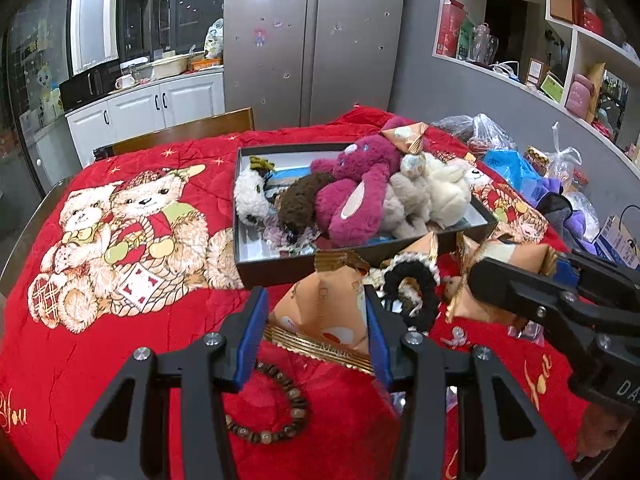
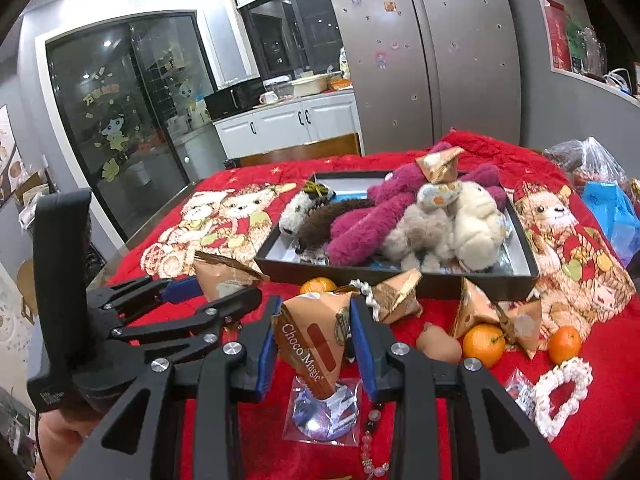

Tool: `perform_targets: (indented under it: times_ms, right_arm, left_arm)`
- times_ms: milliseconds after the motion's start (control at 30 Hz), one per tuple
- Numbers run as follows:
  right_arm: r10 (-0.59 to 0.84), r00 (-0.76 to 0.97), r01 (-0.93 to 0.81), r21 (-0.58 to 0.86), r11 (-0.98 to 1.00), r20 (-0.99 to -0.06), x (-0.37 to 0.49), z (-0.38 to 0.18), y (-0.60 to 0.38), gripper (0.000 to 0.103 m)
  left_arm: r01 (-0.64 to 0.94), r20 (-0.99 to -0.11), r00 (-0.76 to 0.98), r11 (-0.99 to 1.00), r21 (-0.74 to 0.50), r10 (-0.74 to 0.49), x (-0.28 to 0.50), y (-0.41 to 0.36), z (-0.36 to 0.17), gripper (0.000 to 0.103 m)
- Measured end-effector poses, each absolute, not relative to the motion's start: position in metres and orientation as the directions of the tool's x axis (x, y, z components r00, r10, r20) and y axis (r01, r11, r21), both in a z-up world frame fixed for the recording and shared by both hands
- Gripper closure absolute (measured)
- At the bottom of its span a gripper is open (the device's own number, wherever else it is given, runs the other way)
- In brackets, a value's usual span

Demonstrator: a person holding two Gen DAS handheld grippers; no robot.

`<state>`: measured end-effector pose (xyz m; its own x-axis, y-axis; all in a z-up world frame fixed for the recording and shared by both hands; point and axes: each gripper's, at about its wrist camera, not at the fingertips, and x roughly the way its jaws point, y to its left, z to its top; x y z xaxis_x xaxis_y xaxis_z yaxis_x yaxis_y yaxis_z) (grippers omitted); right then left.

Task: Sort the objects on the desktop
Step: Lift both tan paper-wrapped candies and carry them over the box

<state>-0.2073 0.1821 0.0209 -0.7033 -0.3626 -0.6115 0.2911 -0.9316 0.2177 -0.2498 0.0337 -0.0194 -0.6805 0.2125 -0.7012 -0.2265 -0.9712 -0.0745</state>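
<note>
Left wrist view: the left gripper (image 1: 316, 328) clamps a snack packet (image 1: 324, 308) just before the box (image 1: 280, 268), which already holds plush toys (image 1: 352, 200).

Right wrist view: the right gripper (image 2: 314, 344) pinches another packet (image 2: 316, 332) before the box (image 2: 400, 280); packets, oranges (image 2: 482, 345) and beads remain unsorted.

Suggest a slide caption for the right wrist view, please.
Right gripper holds a Choco Magic packet above the red quilt, near the tray of plush toys.

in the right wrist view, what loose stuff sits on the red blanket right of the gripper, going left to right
brownish egg-shaped thing → larger mandarin → smaller mandarin → white scrunchie
</note>
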Motion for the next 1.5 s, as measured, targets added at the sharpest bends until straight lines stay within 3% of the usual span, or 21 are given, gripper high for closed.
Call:
perform_targets:
  times_ms: [500, 833, 1100, 1500]
  right_arm:
    - [-0.34, -0.759, 0.321, 0.135, -0.937, -0.555, -0.253, 0.072, 0.171, 0.069]
    - [-0.24, -0.815, 0.259, 0.04, -0.965, -0.528, -0.308, 0.102, 0.179, 0.069]
    - [-0.242, -0.805, 0.217, 0.111, -0.97, -0.541, -0.344, 0.082, 0.199, 0.069]
    - [-0.239, -0.729, 0.202, 0.132, -0.97, -0.641, -0.374, 0.036, 0.201, 0.069]
  left_arm:
    - [-0.167, -0.675, -0.725, -0.986, -0.024, 0.139, -0.315, 0.049, 0.023, 0.056]
    - [-0.144, -0.643, -0.752, -0.988, -0.056, 0.146, -0.387, 0.043, 0.045, 0.056]
    - [-0.179, -0.665, -0.73, -0.983, -0.035, 0.156, -0.418, 0.05, 0.016, 0.056]
    - [-0.185, -0.704, -0.697, -0.983, -0.012, 0.14, -0.43, 0.057, -0.017, 0.056]
